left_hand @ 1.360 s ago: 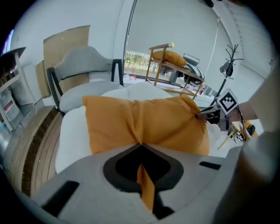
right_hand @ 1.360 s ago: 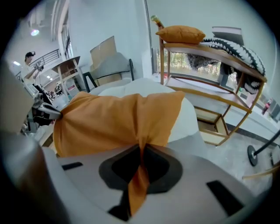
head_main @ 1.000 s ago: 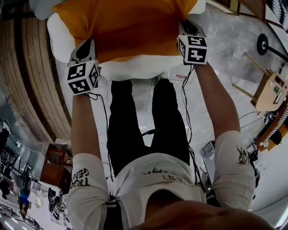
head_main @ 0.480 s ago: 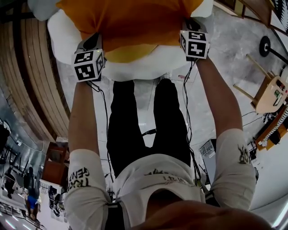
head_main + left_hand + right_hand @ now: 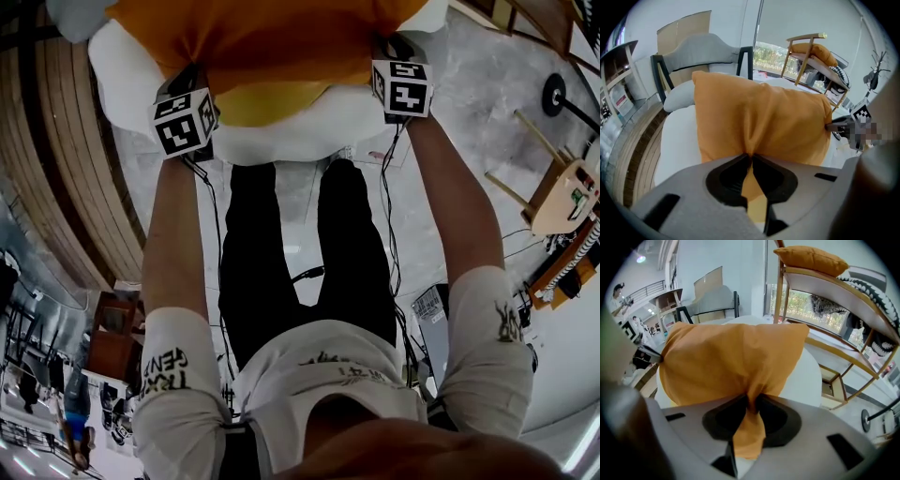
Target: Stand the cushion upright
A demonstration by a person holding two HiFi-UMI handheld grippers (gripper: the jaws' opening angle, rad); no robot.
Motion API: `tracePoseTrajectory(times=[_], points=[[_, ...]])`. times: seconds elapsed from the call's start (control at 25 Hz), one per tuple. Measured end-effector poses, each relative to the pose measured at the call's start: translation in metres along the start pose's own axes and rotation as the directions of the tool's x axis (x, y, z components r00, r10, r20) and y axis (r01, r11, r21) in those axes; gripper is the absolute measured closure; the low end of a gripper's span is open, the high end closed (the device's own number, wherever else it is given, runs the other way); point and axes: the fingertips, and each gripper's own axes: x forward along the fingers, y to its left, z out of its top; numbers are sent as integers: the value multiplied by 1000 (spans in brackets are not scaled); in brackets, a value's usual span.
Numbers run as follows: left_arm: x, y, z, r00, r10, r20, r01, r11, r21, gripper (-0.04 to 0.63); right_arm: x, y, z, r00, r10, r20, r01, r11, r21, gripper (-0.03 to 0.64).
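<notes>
While the left gripper (image 5: 751, 157) clamps the soft orange fabric cushion (image 5: 272, 47), the right gripper (image 5: 752, 401) is opening its jaws around bunched fabric. Both have sunk toward the white padded seat (image 5: 281, 141).

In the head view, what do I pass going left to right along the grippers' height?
Wooden planks, left gripper, orange cushion, right gripper (fingers opening, cushion fabric between them), grey floor.

No word, number or brand legible. Black lettering on left sleeve (image 5: 173, 370), upside down, too smeared to read. Black print on right sleeve (image 5: 506, 323) and shirt front (image 5: 342, 372), illegible. Marker cubes (image 5: 183, 122): square codes only.
</notes>
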Motion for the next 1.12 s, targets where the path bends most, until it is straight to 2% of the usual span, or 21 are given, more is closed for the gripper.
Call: tracePoseTrajectory(times=[0.08, 0.2, 0.24, 0.28, 0.32, 0.36, 0.44, 0.48, 0.52, 0.56, 0.68, 0.84, 0.96, 1.04, 1.12], points=[[1, 3, -2, 1000, 22, 4, -22, 999, -36, 568, 1, 3, -1, 1000, 24, 5, -24, 999, 27, 521], [0, 5, -1, 997, 69, 40, -68, 997, -30, 545, -1, 2, 0, 999, 34, 23, -35, 997, 66, 504], [-2, 5, 0, 995, 82, 56, -80, 997, -22, 523, -4, 0, 0, 999, 22, 30, -23, 998, 61, 491], [-5, 4, 1, 993, 90, 71, -89, 996, -16, 452, -8, -1, 0, 999, 2, 37, -4, 999, 47, 483], [-10, 2, 1, 992, 95, 84, -95, 995, -10, 414, -14, -2, -1, 999, -21, 48, 20, 999, 33, 480], [-15, 0, 3, 990, 101, 97, -101, 995, -4, 411, -21, -4, 0, 997, -46, 64, 44, 999, 29, 482], [-30, -3, 13, 983, 120, 138, -121, 993, 1, 413, -38, -5, 5, 992, -83, 100, 77, 995, 61, 482], [-40, -5, 18, 977, 138, 163, -140, 990, -1, 431, -48, -4, 8, 990, -91, 110, 82, 993, 86, 505], [-50, -8, 24, 969, 162, 187, -164, 986, -4, 519, -59, -1, 11, 989, -90, 118, 78, 991, 108, 566], [-60, -12, 29, 961, 180, 209, -183, 983, -2, 565, -69, 2, 16, 989, -81, 127, 65, 990, 126, 577], [-88, -42, 48, 954, 157, 254, -166, 986, 17, 574, -103, 18, 44, 980, -37, 197, 10, 990, 137, 589], [-135, -99, 70, 956, 69, 284, -84, 996, 41, 574, -156, 52, 82, 953, 29, 301, -51, 997, 66, 589], [-175, -140, 93, 945, 33, 324, -59, 996, 70, 574, -200, 66, 111, 928, 82, 363, -104, 994, 42, 589], [-205, -155, 111, 934, 32, 356, -49, 998, 41, 574, -232, 73, 133, 899, 120, 422, -165, 984, 72, 589], [-234, -159, 135, 918, 40, 395, -42, 999, -3, 574, -264, 75, 165, 854, 144, 501, -220, 971, 95, 591]])
